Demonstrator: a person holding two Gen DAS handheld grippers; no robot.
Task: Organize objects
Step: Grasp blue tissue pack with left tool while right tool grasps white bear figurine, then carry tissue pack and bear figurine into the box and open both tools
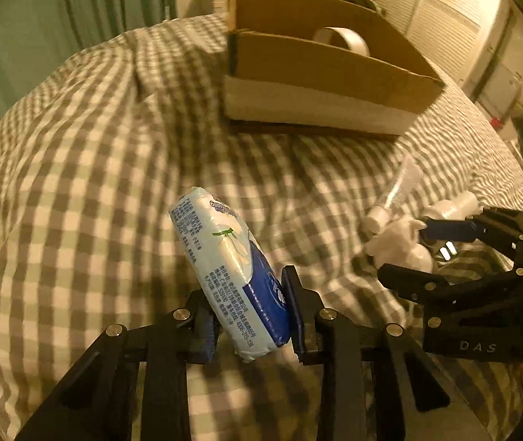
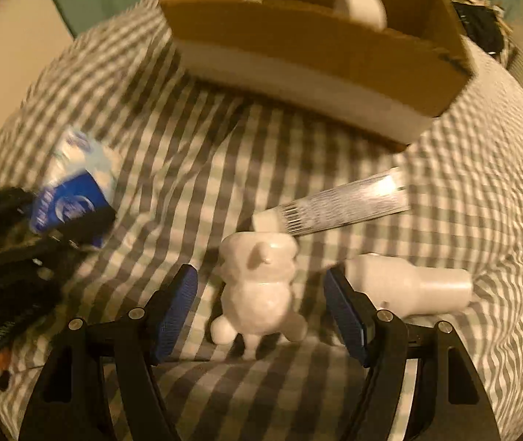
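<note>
**Tissue pack clamped on my left, figurine between my open right fingers**

While my left gripper squeezes its blue pads onto the lower end of the tissue pack, the pack tilts up and away to the left, lifted clear of the checked bedcover. Ahead of that gripper and a little to the right stands the cardboard box, with a white roll showing above its inner divider.

My right gripper has its fingers spread wide, and the white figurine lies on the cover between them, touching neither pad as far as I can tell. Just beyond the figurine's head lies a clear tube with a white cap, angled off to the right. A white bottle lies on its side just outside my right finger. The box sits further ahead, well apart from these three.
</note>
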